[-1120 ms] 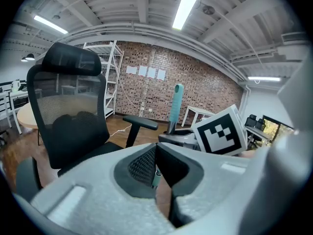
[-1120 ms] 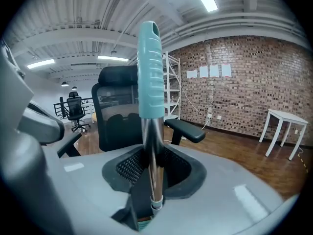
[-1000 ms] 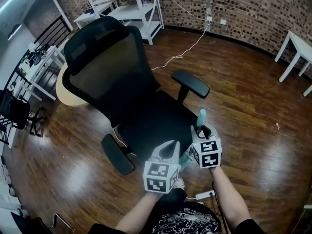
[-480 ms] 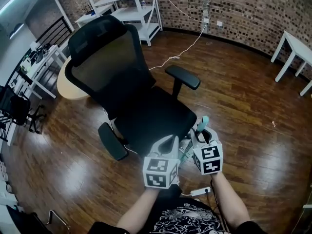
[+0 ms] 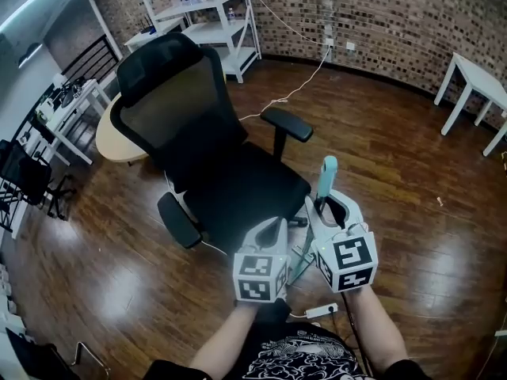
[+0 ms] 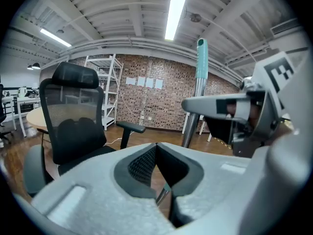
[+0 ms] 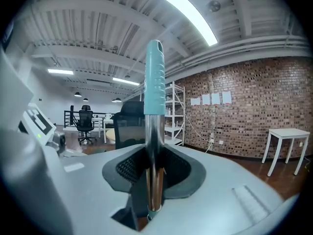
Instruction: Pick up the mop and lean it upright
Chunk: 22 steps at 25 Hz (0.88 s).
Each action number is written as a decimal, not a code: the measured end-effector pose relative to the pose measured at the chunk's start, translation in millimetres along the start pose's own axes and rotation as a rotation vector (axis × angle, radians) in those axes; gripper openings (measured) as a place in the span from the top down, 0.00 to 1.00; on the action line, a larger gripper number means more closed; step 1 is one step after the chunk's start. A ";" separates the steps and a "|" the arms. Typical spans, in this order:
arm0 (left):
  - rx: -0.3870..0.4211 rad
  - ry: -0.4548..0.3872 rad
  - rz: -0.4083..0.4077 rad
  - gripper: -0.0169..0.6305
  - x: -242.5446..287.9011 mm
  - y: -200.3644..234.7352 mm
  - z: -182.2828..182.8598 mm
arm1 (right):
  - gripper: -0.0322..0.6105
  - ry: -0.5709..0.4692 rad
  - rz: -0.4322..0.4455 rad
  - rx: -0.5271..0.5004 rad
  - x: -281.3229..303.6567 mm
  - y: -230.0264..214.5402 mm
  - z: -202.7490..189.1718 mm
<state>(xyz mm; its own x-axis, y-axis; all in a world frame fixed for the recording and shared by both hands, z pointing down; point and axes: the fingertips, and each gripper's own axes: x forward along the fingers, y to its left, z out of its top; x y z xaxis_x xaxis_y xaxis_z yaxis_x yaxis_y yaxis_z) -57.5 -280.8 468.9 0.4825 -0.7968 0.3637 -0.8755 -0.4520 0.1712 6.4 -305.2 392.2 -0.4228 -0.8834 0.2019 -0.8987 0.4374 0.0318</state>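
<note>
The mop's metal pole with its teal grip [image 5: 327, 174] stands almost upright in front of me, its lower end hidden behind the grippers. My right gripper [image 5: 331, 206] is shut on the pole just under the teal grip [image 7: 154, 77], which rises straight out of the pads [image 7: 128, 169]. My left gripper [image 5: 276, 229] sits lower and to the left of the pole, jaw tips together with nothing between them. In the left gripper view the mop handle [image 6: 201, 62] and the right gripper [image 6: 230, 106] show at the right. A short bit of pole [image 6: 162, 196] shows through the slit under the left jaws.
A black office chair [image 5: 198, 133] stands just ahead on the wooden floor, its seat close to the grippers. A white power strip [image 5: 321, 312] with a cable lies by my feet. A white shelf [image 5: 206, 14] stands at the back, a white table [image 5: 475, 85] at the right.
My right gripper has risen with the mop handle, and the teal grip now stands higher and steeper. The left gripper has shifted only a little. The chair has slid up and left in the view.
</note>
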 end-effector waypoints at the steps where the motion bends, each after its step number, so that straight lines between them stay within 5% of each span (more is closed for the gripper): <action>1: 0.003 -0.003 0.002 0.97 -1.4 -2.3 -0.3 | 0.80 -0.017 -0.001 -0.005 -7.3 0.7 9.5; 10: 0.042 -0.003 0.002 0.97 -2.4 -24.3 -4.3 | 0.79 -0.106 0.001 -0.029 -49.6 -3.3 56.0; 22: 0.003 -0.019 -0.017 0.97 -7.2 -26.6 -3.0 | 0.80 -0.089 -0.027 -0.030 -49.0 -9.2 38.7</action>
<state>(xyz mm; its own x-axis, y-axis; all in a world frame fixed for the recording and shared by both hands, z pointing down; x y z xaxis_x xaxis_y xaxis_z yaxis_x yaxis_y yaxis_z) -37.7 -261.8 464.4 0.4981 -0.7961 0.3436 -0.8668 -0.4672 0.1741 30.8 -272.4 344.1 -0.4084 -0.9059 0.1125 -0.9066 0.4168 0.0653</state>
